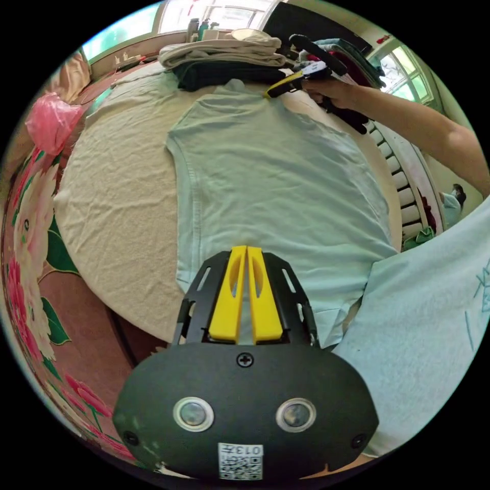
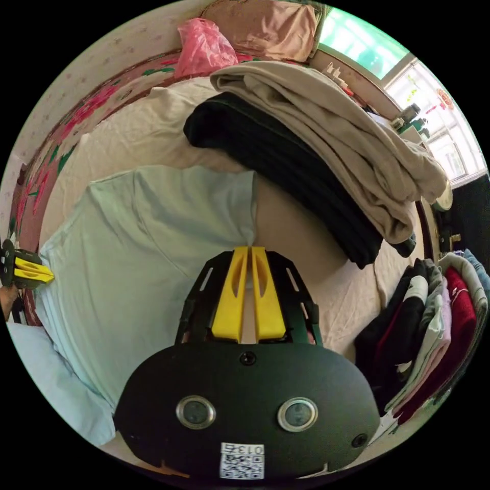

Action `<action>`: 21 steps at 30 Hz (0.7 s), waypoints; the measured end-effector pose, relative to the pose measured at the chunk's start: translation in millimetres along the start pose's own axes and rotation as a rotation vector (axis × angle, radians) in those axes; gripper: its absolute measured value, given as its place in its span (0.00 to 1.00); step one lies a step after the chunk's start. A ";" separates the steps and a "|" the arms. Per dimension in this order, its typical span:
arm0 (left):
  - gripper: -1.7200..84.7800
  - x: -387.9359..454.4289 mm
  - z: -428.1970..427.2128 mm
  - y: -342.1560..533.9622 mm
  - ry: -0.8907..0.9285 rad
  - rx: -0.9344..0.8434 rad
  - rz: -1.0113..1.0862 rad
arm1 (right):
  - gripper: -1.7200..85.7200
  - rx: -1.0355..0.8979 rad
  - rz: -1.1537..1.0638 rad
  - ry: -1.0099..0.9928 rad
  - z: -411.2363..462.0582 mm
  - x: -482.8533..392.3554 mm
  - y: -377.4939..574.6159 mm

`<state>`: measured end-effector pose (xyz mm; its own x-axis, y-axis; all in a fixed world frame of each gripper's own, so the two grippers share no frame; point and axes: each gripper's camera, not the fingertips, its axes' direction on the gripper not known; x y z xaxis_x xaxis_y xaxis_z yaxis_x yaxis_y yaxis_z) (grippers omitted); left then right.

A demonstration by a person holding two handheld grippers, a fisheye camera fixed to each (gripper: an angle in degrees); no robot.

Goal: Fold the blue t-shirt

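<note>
The blue t-shirt lies spread flat on a cream towel on the bed, likely laid out smooth so folds can run straight. The left gripper pinches the hem with jaws pressed together, and the right gripper likewise pinches the edge by the collar, seemingly to lift one long side over. No brand shows on the shirt; the grippers' code labels I leave unread
</note>
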<state>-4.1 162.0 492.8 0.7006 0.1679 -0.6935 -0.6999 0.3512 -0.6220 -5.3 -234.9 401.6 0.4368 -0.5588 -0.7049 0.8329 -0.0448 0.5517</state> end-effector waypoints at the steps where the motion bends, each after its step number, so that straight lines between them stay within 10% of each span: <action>1: 0.02 -5.5 0.2 -2.1 0.019 -0.008 -0.017 | 0.05 0.011 0.015 0.008 -4.4 4.6 -4.2; 12: 0.10 -54.1 -26.3 36.8 0.118 0.043 -0.139 | 0.12 0.363 0.314 -0.194 -185.1 86.4 106.5; 21: 0.20 -77.9 -4.9 94.9 0.341 -0.154 -0.186 | 0.11 0.115 0.344 -0.243 -240.6 -64.4 281.3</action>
<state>-125.8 177.8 486.0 0.7490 -0.2092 -0.6287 -0.5964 0.2005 -0.7772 282.6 -12.3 494.9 0.5782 -0.7355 -0.3532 0.6032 0.0938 0.7921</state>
